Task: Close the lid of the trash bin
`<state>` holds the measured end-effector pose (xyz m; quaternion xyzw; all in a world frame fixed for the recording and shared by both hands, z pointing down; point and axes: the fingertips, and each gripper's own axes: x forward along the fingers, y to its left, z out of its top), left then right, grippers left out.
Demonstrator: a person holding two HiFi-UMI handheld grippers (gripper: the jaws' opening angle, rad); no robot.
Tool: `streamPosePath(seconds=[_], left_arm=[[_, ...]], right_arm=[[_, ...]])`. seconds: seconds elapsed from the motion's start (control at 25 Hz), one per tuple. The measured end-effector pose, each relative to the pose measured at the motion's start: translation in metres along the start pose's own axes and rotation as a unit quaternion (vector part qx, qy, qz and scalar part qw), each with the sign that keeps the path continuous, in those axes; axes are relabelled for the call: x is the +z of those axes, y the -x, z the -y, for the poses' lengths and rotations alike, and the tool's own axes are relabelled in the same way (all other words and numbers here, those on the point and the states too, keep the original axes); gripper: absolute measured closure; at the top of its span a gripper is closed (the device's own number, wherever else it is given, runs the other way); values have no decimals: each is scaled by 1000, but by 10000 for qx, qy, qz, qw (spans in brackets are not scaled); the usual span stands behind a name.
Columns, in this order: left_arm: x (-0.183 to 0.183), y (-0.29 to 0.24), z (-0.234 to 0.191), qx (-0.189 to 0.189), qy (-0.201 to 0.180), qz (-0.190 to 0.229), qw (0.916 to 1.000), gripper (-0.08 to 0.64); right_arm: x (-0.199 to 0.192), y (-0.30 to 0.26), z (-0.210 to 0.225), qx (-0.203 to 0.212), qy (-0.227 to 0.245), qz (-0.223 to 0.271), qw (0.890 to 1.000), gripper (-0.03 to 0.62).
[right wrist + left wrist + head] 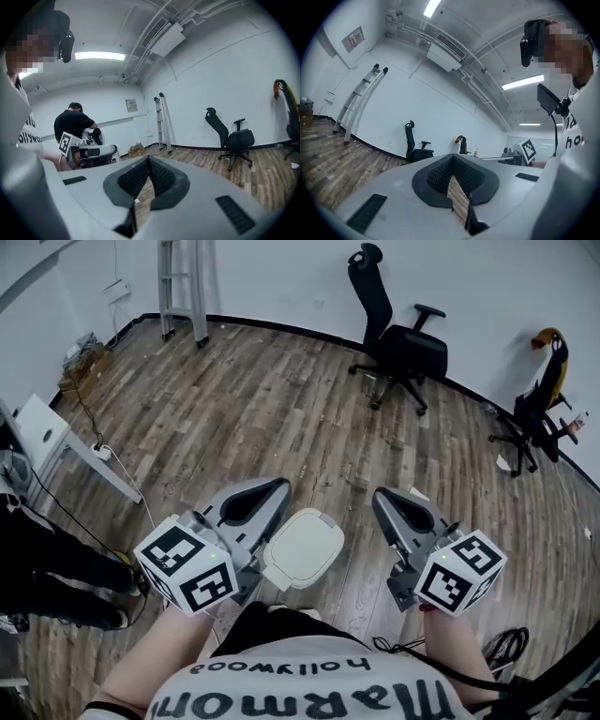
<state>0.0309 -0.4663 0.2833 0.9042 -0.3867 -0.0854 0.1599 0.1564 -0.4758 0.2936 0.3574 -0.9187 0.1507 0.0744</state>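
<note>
The trash bin's white rounded lid [302, 547] shows from above, low in the head view, between my two grippers. It looks flat on the bin; the bin's body is hidden under it. My left gripper [277, 486] is just left of the lid and above it, its jaws together and nothing in them. My right gripper [380, 495] is a short way right of the lid, also shut and empty. Neither touches the lid. In the left gripper view the left gripper [452, 157] points out over the room, and the right gripper [149, 159] does the same in its own view.
A black office chair [398, 343] stands at the far wall and a second chair [539, 409] at the right. A ladder [183, 287] leans at the back left. A white table [42, 432] and a person's dark legs [56, 568] are at left. Cables [506, 648] lie at lower right.
</note>
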Motion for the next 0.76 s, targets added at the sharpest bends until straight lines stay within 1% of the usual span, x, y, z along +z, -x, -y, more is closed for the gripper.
streamPosePath(seconds=[0.12,0.24,0.48,0.76], left_arm=[[-2,-1,2,22,64,-35,10000,552],[-3,1,3,60,15,-83,9999,552],[1,4,-8,258,-24,12,9997,552],[-3,-3,-10,337,-73,-18,9994,552]], right_arm=[[-1,3,4,-30,-60,-34,10000,583],[-2,6,8,-65,-85,-40,9999,583],[-7,4,15,-129,176,-124,9997,583],[-7,1,26,-101,138,-84,9998,582]])
